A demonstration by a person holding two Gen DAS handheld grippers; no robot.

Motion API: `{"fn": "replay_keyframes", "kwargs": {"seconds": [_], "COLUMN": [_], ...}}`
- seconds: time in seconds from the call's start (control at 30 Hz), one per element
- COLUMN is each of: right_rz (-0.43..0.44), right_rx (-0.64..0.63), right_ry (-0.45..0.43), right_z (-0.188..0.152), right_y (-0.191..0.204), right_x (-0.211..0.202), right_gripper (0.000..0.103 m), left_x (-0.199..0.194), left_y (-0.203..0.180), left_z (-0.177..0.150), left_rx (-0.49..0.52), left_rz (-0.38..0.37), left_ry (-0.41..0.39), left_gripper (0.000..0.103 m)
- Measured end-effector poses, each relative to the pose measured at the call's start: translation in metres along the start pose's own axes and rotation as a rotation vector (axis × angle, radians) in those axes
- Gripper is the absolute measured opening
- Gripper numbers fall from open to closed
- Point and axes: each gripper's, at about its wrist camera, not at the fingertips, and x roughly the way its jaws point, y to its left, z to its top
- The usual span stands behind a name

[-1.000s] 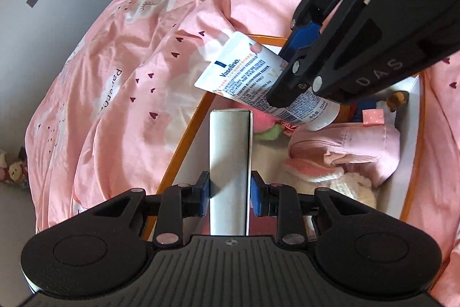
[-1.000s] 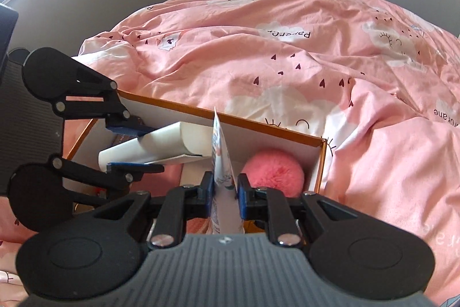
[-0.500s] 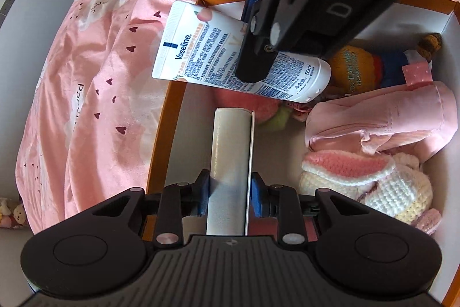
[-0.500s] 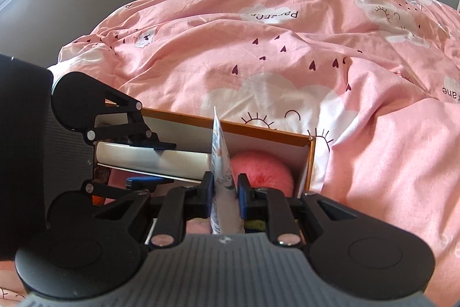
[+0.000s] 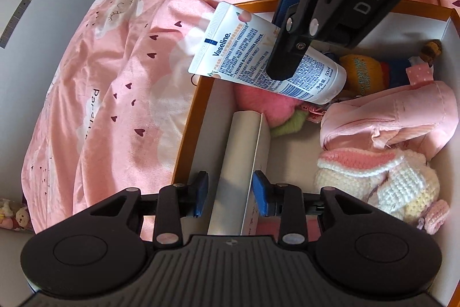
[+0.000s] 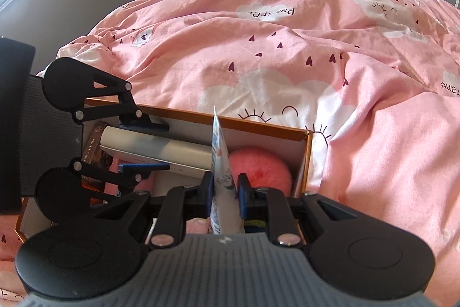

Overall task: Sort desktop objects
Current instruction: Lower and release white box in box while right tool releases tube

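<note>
Left wrist: your left gripper [image 5: 230, 193] has just been opening, pads clear of the white box [image 5: 241, 163] between them, inside the bin [image 5: 187, 128]. Right wrist: your right gripper [image 6: 225, 193] clamps the tube [image 6: 221, 163] over the bin [image 6: 258, 124].

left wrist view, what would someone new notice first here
The white Vaseline tube pinched in the right gripper hangs over the orange-edged box. Below it, the left gripper has just been opening around a white carton lying in the box. A pink bedspread surrounds it all.
</note>
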Motion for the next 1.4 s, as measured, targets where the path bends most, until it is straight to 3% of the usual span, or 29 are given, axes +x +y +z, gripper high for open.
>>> {"fn": "replay_keyframes", "kwargs": {"seconds": [0.17,0.3,0.6,0.73,1.1,1.4], "right_rz": [0.010,0.013,0.028,-0.041,-0.299,-0.289], "right_rx": [-0.037,-0.120,-0.281,-0.420,-0.980,-1.053], "right_ry": [-0.025,-0.051,-0.070,-0.083,-0.126,-0.063], "right_z": [0.002,0.007,0.005,0.000,-0.023,-0.025], "right_y": [0.009,0.027,0.071,0.092,0.141,0.143], "right_x": [-0.007,-0.012,-0.002,0.007,0.056,0.079], "right_gripper": [0.019,0.019,0.019,0.019,0.019,0.021], "left_x": [-0.007,-0.029,-0.068,-0.078,-0.082,-0.072], "left_y": [0.002,0.012,0.027,0.028,0.035,0.034], "left_z": [-0.006,-0.014,-0.050,-0.067,-0.096,-0.101], "left_rx": [-0.037,-0.129,-0.354,-0.455,-0.554,-0.561], "left_rz": [0.031,0.015,0.020,0.023,0.043,0.004], "left_ry": [-0.016,-0.057,-0.052,-0.057,-0.036,-0.045], "left_gripper": [0.040,0.040,0.040,0.040,0.040,0.040]}}
